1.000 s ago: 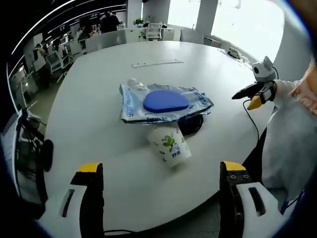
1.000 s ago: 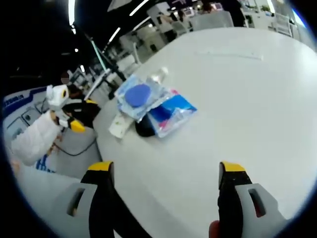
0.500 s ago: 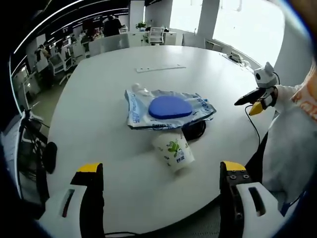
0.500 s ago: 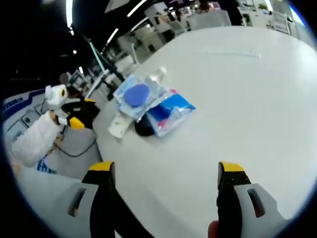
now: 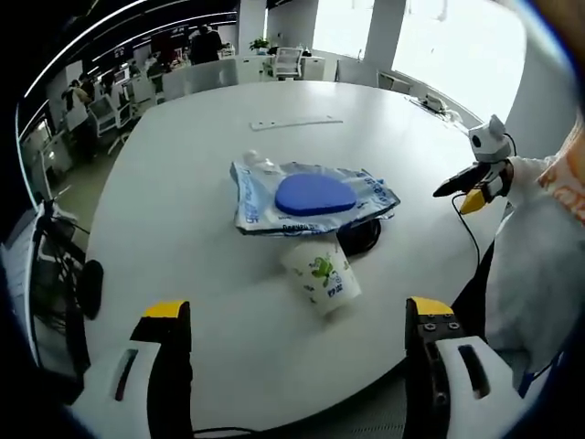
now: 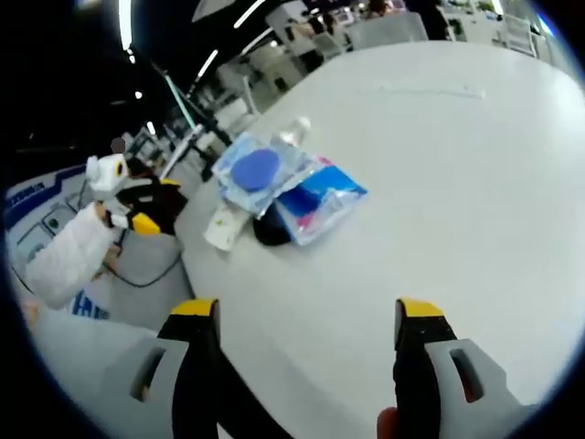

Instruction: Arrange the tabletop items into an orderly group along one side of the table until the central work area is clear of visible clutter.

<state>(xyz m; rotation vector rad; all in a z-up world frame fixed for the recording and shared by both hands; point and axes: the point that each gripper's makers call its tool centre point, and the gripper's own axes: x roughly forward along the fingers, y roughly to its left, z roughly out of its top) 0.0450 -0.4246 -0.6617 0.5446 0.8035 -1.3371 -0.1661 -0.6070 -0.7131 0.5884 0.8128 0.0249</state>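
Note:
On the big white table (image 5: 183, 155) lies a small pile. A blue oval pad (image 5: 315, 195) rests on a clear plastic bag (image 5: 260, 203), with a clear bottle (image 5: 259, 165) at its far left end. A black object (image 5: 361, 236) peeks out under the bag, and a white paper cup (image 5: 322, 274) with a green print lies on its side in front. My left gripper (image 5: 297, 320) is open, short of the cup. The other gripper (image 5: 477, 174) hangs at the right. In the right gripper view the blue pad (image 6: 255, 169), a blue packet (image 6: 320, 197) and the cup (image 6: 224, 226) lie far ahead of my open right gripper (image 6: 297, 315).
A long white strip (image 5: 297, 121) lies on the far side of the table. Office chairs (image 5: 288, 62) and desks stand beyond the table. A black stand with cables (image 5: 55, 274) is at the left edge. A white sleeve (image 5: 535, 265) fills the right side.
Both views shifted slightly with the hands; the pile sits a little further right in the left gripper view. Nothing on the table has moved and both grippers stay open.

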